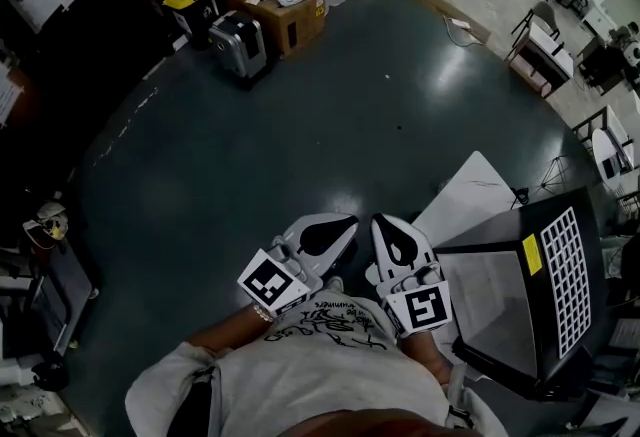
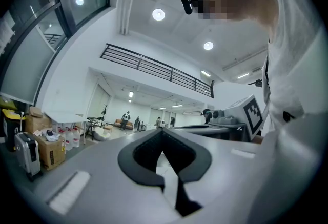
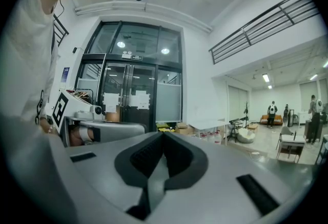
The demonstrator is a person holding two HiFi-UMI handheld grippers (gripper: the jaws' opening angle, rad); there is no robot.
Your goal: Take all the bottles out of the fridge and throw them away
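Left tongs (image 2: pixel 163 131) pinched closed, empty; right tongs (image 3: pixel 164 134) same. Both close to chest. Black cabinet (image 1: pixel 495 303) at 3 o'clock, likely fridge, door unseen. Bottles not in view. Step: approach, nothing removed. Next: turn right, find door, open tongs.

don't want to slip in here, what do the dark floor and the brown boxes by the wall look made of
Dark blue-grey floor: probably sealed or epoxy-coated concrete. It is seamless and glossy, with bright spots of light mirrored in it, so it may be slick. Brown boxes: cardboard, going by the matte tan faces and folded flaps.
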